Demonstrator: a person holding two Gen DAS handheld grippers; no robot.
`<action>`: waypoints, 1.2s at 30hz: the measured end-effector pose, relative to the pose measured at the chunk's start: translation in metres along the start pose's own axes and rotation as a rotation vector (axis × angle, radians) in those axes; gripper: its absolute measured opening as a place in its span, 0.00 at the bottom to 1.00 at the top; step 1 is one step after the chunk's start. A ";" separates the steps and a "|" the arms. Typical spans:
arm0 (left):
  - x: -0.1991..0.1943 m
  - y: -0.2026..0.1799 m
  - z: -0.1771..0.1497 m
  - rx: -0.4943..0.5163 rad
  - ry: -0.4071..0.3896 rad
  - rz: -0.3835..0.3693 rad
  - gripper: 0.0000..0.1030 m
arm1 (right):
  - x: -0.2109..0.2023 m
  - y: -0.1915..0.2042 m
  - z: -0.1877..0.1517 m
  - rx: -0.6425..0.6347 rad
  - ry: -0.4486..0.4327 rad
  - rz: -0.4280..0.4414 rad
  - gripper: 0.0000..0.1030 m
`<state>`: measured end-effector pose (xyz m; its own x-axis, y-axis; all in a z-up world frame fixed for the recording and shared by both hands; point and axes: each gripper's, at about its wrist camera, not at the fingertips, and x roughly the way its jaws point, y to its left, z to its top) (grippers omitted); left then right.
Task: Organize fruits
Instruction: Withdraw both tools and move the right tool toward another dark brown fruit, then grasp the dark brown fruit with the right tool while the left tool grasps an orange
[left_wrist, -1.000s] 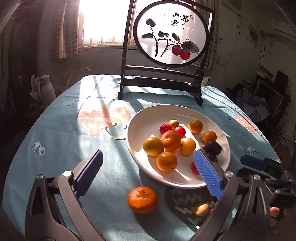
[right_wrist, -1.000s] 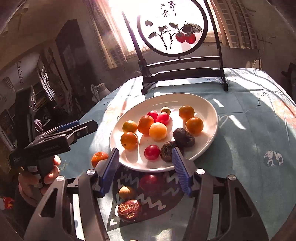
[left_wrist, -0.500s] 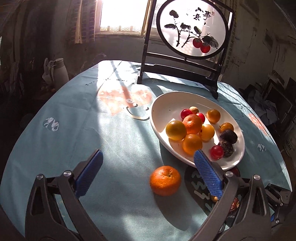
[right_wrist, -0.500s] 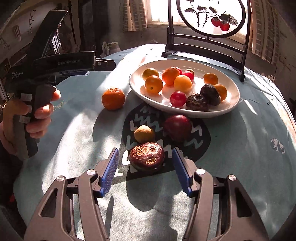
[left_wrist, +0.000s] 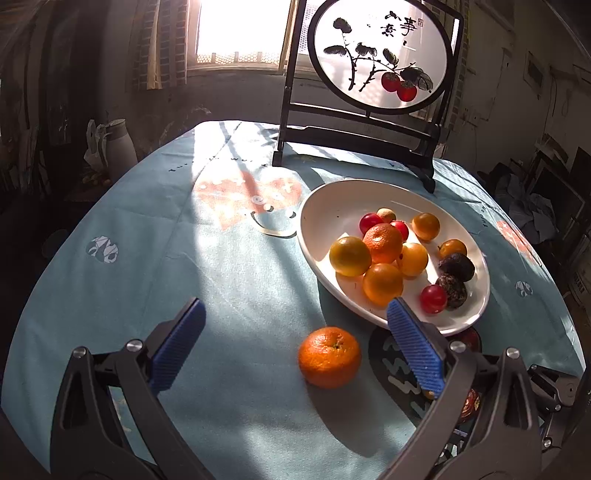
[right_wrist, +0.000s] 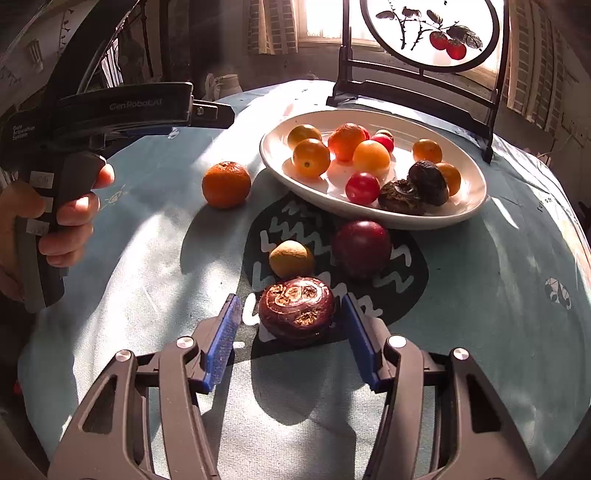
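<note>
We see the plate (right_wrist: 476, 201) of fruit mid-table, the screen (right_wrist: 417, 85) behind it toward the far edge, three fruits (right_wrist: 295, 314) before it, the orange (right_wrist: 226, 184) to its left

Our grippers (right_wrist: 291, 339) have black frames, silver screws, ribbed blue pads (right_wrist: 221, 343); white lettering marks one handle (right_wrist: 135, 106).
</note>
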<state>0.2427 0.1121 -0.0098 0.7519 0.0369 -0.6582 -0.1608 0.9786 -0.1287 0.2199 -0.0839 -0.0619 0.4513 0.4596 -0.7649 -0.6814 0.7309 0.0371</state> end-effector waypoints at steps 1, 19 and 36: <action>0.000 0.000 0.000 0.001 0.000 0.002 0.97 | 0.001 0.000 0.000 0.000 0.004 -0.001 0.52; 0.000 0.001 -0.001 0.006 0.007 0.000 0.97 | 0.001 -0.005 0.000 0.022 0.022 0.015 0.41; 0.029 -0.026 -0.024 0.183 0.137 0.012 0.81 | -0.033 -0.044 0.006 0.224 -0.089 0.138 0.41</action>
<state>0.2539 0.0831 -0.0433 0.6545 0.0332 -0.7554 -0.0413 0.9991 0.0081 0.2385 -0.1282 -0.0342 0.4187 0.5981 -0.6833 -0.6001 0.7470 0.2861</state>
